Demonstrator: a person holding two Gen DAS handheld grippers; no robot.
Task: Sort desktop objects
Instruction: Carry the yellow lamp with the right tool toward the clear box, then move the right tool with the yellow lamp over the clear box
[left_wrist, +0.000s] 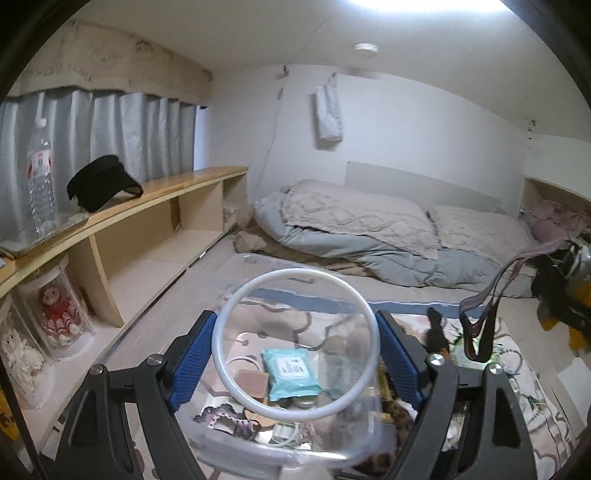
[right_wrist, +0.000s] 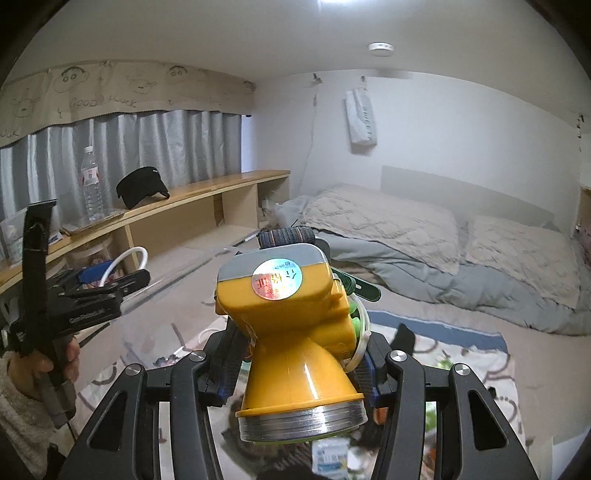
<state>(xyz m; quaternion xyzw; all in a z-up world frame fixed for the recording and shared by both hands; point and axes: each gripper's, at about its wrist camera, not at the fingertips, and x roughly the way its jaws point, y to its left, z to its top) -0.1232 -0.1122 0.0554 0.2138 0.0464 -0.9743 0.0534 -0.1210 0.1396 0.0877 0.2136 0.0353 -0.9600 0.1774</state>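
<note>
Patterned mat under clear storage bin.

Water bottle, black visor, bedding.

My right gripper has its pads mostly buried behind the yellow headlamp, so I can't see where they actually touch it. The lamp's lens faces the camera's underside, out of sight. From the left wrist, that same lamp is just a smeared yellow-black blob at the frame edge. The clear lid fogs up the stuff in the bin below, and the small bits there are unreadable.
</note>
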